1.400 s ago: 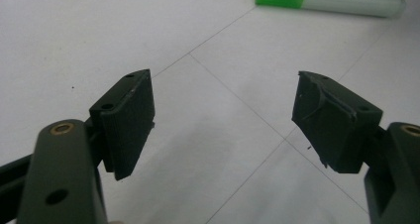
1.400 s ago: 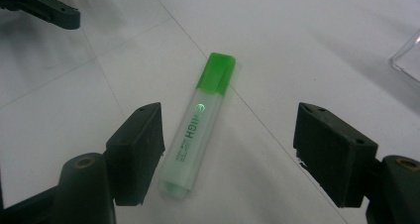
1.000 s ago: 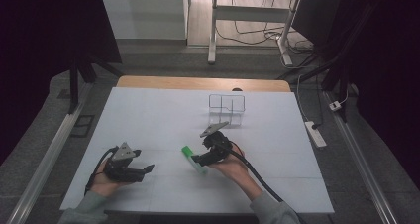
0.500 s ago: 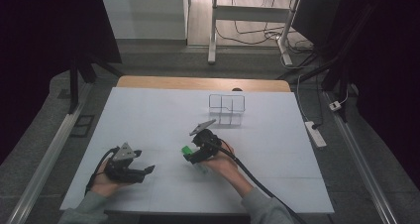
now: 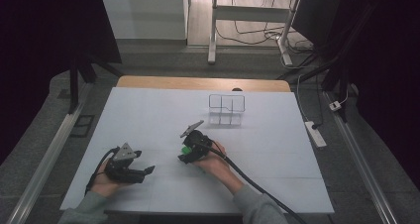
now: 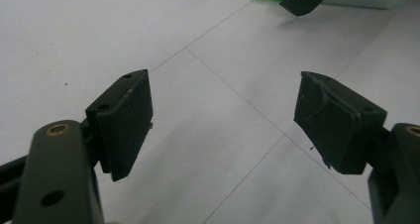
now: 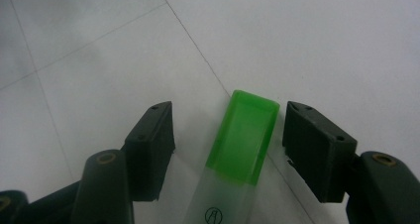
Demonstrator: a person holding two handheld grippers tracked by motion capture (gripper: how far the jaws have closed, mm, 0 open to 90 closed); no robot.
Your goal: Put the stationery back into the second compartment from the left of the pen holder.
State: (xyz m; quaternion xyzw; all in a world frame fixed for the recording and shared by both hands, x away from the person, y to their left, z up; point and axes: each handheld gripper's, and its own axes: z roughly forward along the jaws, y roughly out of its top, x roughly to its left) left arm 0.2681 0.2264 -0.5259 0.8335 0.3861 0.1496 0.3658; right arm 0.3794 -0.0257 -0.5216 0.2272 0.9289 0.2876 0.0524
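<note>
While closing, right gripper [image 7: 228, 135] – jaws apart, untouching green-capped tube [image 7: 242, 135] | small round mark, unreadable | left gripper [image 6: 223, 115] wide, empty

Green-capped, frosted clear case [image 7: 237, 154] — perhaps toothbrush holder — flat on table.

probably lab, white table [image 5: 148, 115], floor cables [image 5: 257, 33]

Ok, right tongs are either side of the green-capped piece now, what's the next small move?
Probably finish closing. The right tongs have just been closing and straddle the green-capped piece, which lies flat on the table, with a gap at each pad, wider on the left. Nudging the tongs left would centre it first.
</note>
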